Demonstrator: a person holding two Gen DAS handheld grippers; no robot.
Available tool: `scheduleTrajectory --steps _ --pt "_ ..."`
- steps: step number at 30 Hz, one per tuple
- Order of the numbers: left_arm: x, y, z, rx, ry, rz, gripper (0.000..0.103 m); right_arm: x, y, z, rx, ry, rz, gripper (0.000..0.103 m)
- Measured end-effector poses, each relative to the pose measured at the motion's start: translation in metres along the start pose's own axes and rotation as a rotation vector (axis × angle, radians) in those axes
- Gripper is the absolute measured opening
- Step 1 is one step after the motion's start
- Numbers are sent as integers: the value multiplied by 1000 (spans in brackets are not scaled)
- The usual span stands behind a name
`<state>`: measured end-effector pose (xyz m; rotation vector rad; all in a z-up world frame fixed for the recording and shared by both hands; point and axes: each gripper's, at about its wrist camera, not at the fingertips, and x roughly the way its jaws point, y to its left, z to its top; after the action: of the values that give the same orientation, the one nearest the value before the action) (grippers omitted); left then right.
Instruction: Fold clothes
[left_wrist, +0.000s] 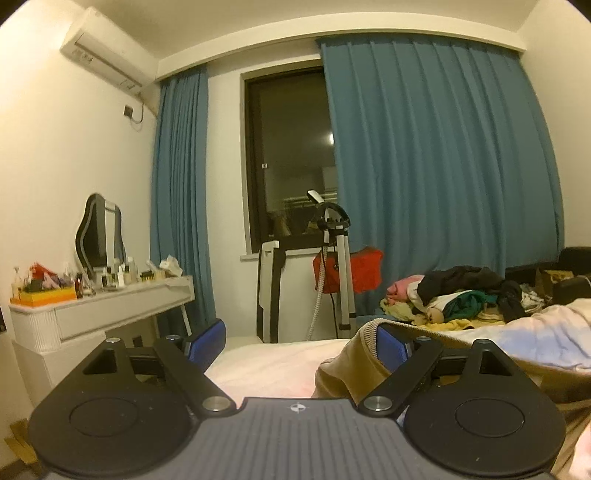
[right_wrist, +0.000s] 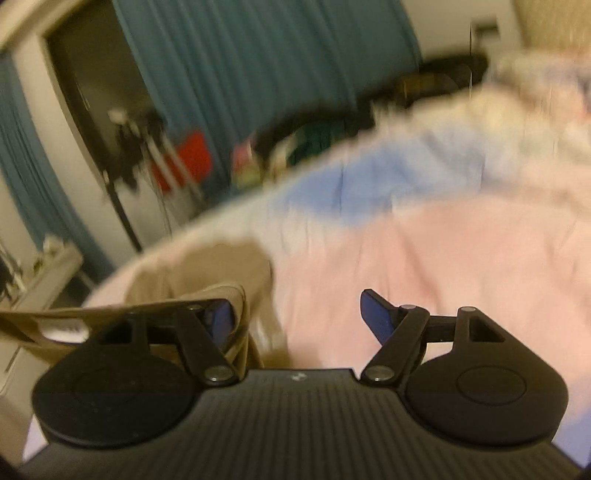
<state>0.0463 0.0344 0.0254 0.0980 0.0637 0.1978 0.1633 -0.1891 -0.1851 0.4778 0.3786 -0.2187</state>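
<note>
The left gripper has its jaws spread wide, pointing level across the bed. Nothing is pinched between them: the ribbed hem of a tan garment hangs over the outer tip of its right-hand blue pad, draped rather than squeezed, and the cloth falls away below and to the right of that pad. The left-hand pad stands free over the pink sheet. Beyond the gripper's left side stands a white counter crowded with small bottles and a mirror. Straight ahead, further off, a tripod stands before a dark window flanked by blue curtains. Ahead and to the right a heap of mixed clothes lies at the far end of the bed.

The right gripper is likewise spread, tilted down toward the bed; its view is blurred. The tan garment lies against and over its left-hand pad, a fold running off to the left edge, while the right-hand pad is clear above the pink sheet. Whether the cloth is hooked or merely resting there cannot be told.
</note>
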Motion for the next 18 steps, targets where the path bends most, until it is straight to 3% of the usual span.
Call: scheduleTrajectory --steps 3,9,12,18 --pt "1 5 0 -33 -8 17 88 -12 9 4 -65 -112 3 74" --pt "-15 27 20 -164 -78 89 90 -43 32 31 -157 -238 64 74" --pt "-24 43 50 -242 -152 112 90 -66 53 68 -175 -299 117 74" --pt "-48 63 139 -286 -321 128 90 -120 99 159 -222 -458 180 74"
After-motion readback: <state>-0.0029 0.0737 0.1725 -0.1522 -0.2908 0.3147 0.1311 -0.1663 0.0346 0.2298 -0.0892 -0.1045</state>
